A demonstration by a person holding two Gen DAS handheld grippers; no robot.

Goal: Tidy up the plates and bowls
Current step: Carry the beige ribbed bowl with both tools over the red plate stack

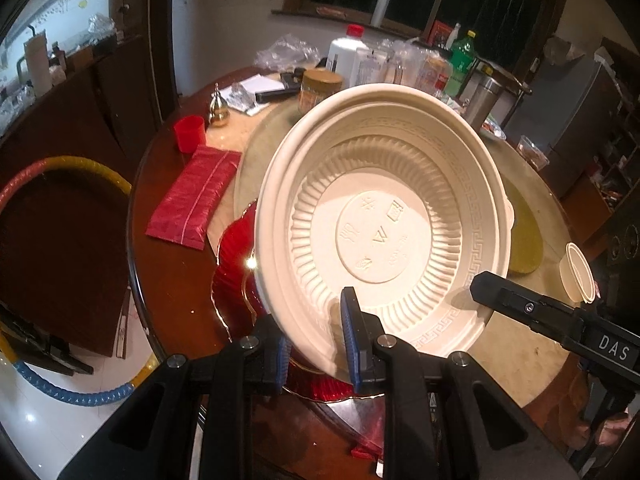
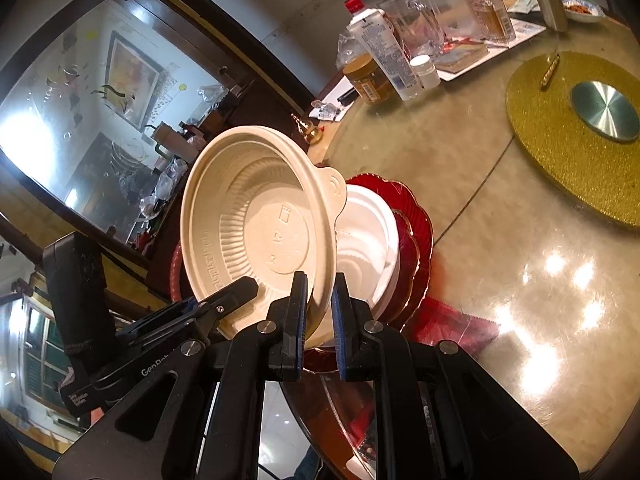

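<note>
A beige bowl (image 1: 384, 216) with a ribbed wall and a small tab handle is held tilted on edge above the near side of the round table (image 1: 168, 272), its inside turned toward both cameras. Its near rim is pinched by the left gripper (image 1: 316, 348), one blue-padded finger inside the bowl and the other outside, the jaws nearly closed on the thin wall. The same rim is pinched a little further along by the right gripper (image 2: 320, 312), its jaws pressed almost together on the wall; both grippers are angled downward toward the table.

Below and behind the bowl, a white bowl (image 2: 368, 240) is seen resting on a scalloped red plate (image 2: 416, 240); this white bowl is shown only in the right wrist view, being hidden in the left one, where only the plate's edge is seen. The gold mat (image 2: 560, 152) with its metal disc is shown whole by the right wrist view.

Only in the left wrist view are a red packet (image 1: 192, 196), a red cup (image 1: 189, 133) and a small white cup (image 1: 578, 276) made out. Bottles and jars are crowded at the table's far side.
</note>
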